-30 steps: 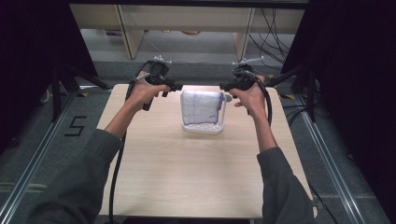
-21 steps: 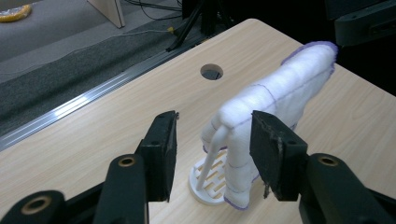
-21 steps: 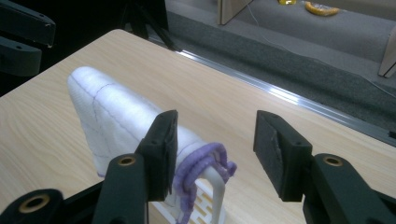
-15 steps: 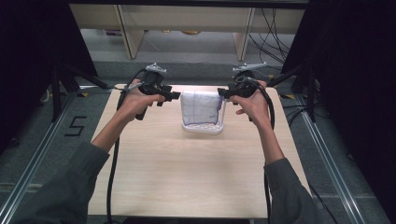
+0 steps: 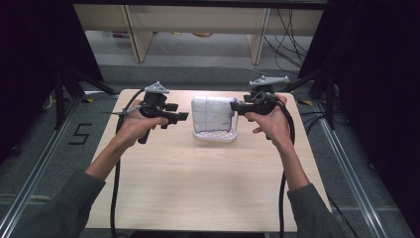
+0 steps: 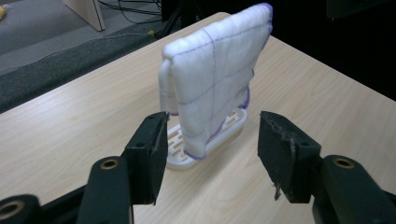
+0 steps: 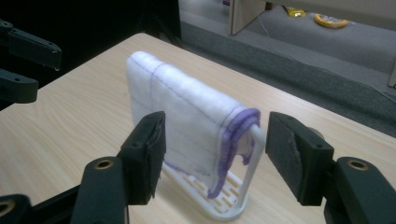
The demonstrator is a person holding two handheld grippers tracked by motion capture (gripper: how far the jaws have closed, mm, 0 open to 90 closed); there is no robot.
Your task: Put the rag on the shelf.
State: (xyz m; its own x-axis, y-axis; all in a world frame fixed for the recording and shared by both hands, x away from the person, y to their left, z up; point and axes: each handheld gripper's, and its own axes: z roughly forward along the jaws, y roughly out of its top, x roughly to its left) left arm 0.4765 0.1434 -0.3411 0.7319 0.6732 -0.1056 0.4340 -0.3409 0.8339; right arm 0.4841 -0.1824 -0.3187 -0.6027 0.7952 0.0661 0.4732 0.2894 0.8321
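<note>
1. A white quilted cloth [image 5: 214,115] with purple stitching hangs folded over a small white rack [image 5: 216,137] at the far middle of the desk [image 5: 198,188], so both ends are open to a pinch
2. The left gripper [image 5: 181,116], released and holding nothing, waits just left of the cloth
3. The right gripper [image 5: 235,105], also released, has its jaws either side of the cloth's right end, apparently not yet touching
4. The near desk is bare; the far edge lies close behind the rack

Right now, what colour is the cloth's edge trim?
Purple, on the white cloth; clearest in the right gripper view.
</note>
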